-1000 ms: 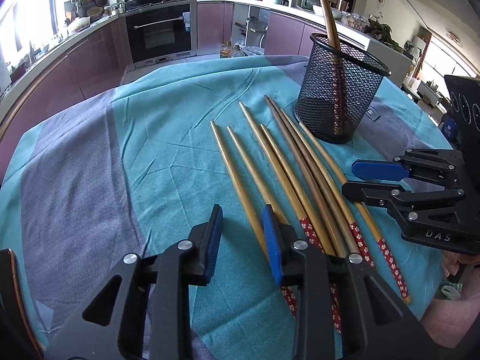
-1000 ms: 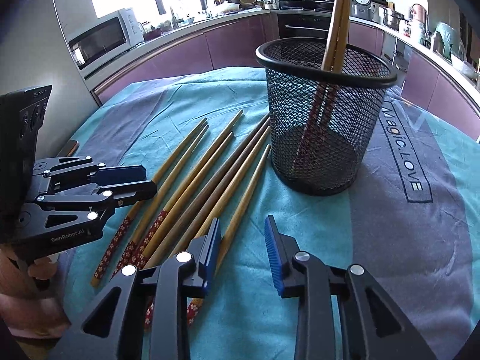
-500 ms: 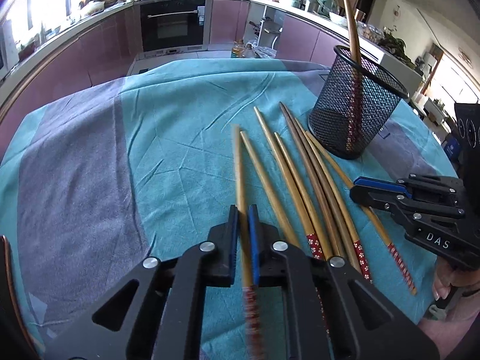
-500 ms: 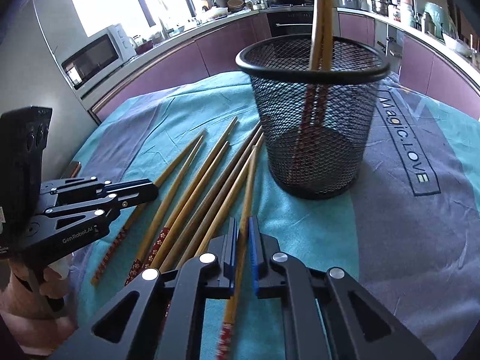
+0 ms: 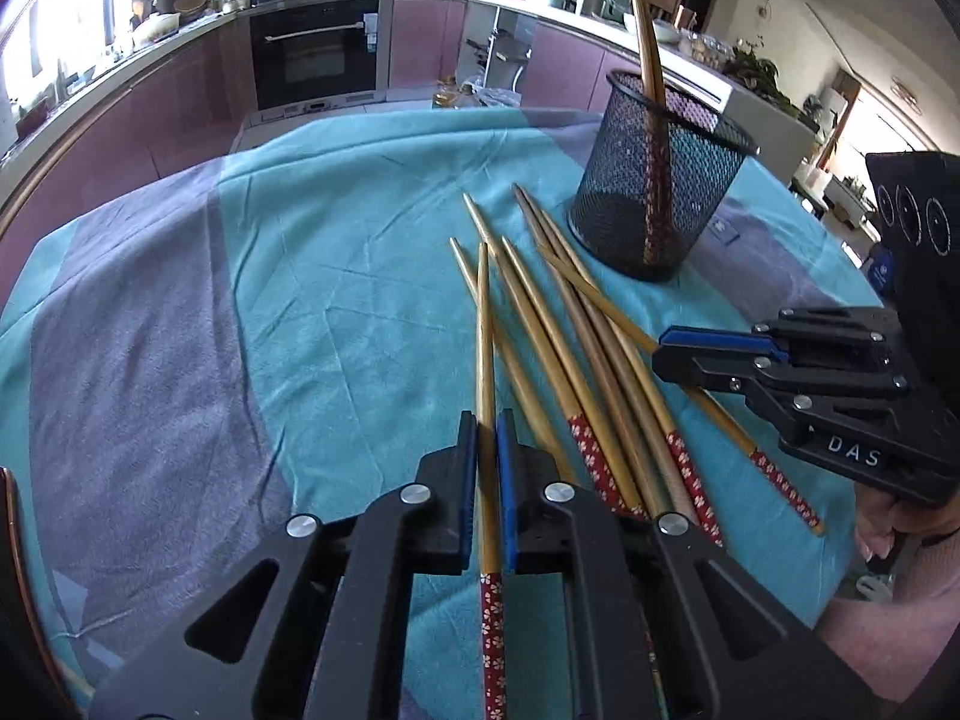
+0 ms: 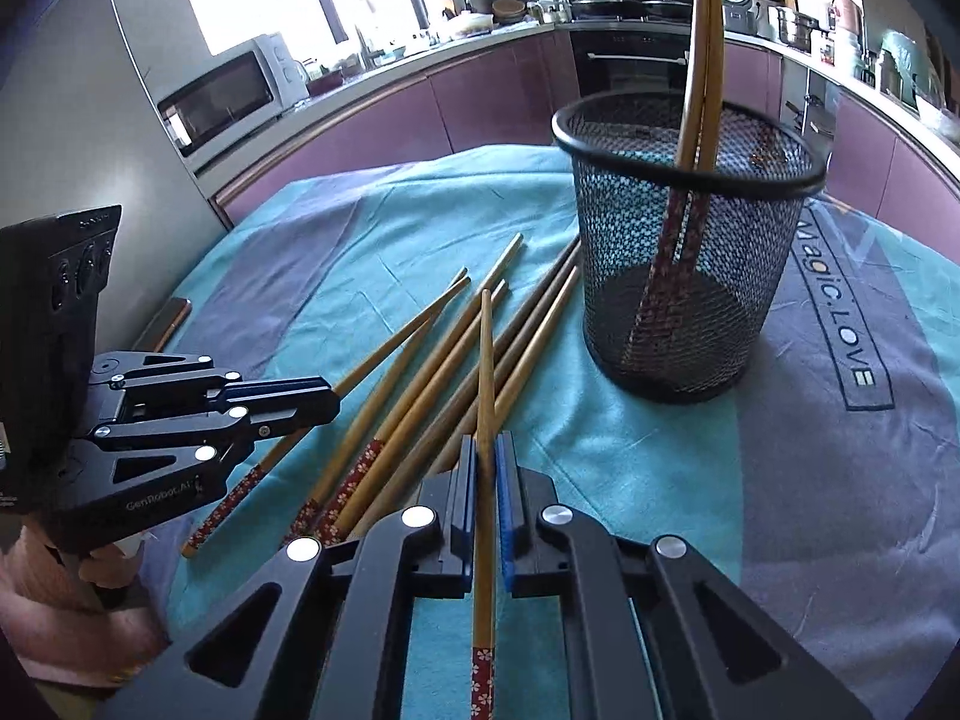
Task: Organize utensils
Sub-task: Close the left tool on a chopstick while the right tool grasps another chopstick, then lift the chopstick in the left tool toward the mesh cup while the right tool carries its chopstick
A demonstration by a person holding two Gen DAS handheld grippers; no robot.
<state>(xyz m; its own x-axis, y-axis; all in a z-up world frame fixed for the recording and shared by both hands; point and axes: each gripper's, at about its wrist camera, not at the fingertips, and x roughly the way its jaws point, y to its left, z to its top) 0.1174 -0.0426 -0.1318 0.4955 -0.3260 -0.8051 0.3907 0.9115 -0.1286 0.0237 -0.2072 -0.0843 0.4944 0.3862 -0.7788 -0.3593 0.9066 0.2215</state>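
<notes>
Several bamboo chopsticks with red flowered ends (image 5: 600, 354) (image 6: 420, 384) lie side by side on the teal cloth. A black mesh cup (image 5: 657, 180) (image 6: 684, 252) stands behind them with two chopsticks upright in it. My left gripper (image 5: 487, 438) is shut on one chopstick (image 5: 485, 330), lifted off the cloth and pointing forward. My right gripper (image 6: 486, 456) is shut on another chopstick (image 6: 485, 360), also lifted. Each gripper shows in the other's view, the right (image 5: 666, 354) and the left (image 6: 327, 399).
The teal and grey cloth (image 5: 300, 300) covers a round table. Kitchen counters, an oven (image 5: 315, 51) and a microwave (image 6: 222, 90) stand behind. A dark flat object (image 6: 171, 318) lies at the table's left edge.
Both grippers went from open over the chopsticks to shut, each on one chopstick. Both have lifted their chopstick off the pile, and the cup looks farther away.
</notes>
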